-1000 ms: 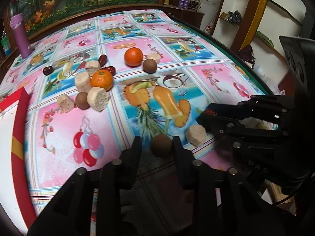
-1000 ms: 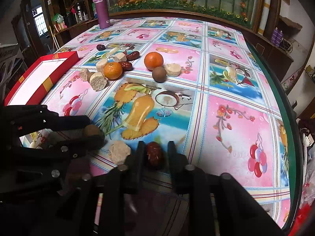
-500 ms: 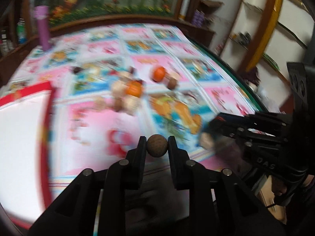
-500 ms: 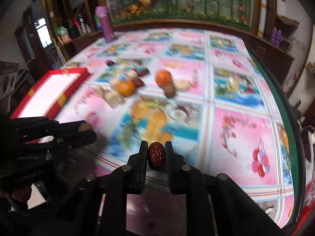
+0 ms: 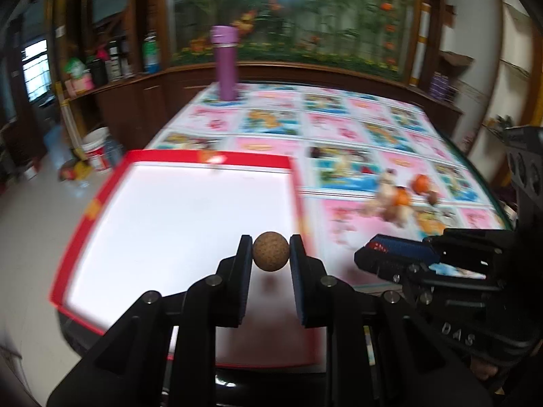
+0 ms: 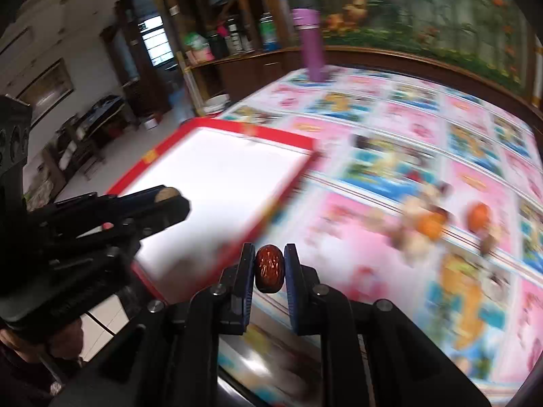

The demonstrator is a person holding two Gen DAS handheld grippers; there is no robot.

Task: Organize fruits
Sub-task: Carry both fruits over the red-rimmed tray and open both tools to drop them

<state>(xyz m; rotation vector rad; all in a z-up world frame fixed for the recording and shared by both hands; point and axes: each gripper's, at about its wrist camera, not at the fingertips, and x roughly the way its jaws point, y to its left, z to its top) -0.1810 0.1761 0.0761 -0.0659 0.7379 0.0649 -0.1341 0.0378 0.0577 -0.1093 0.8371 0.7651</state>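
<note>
Left wrist: round brown speckled fruit (image 5: 270, 251)

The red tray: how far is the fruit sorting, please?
Nothing shows in the red tray yet. In hand: the left gripper holds a brown round fruit over it, and the right gripper holds a red date beside it. The oranges and other pieces remain on the tablecloth.

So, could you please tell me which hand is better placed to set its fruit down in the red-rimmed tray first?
Left. The left tool holds the round brown fruit above the red-rimmed tray. The right tool, gripping the dark red date, looks just beyond the tray's rim, over the tablecloth.
</note>
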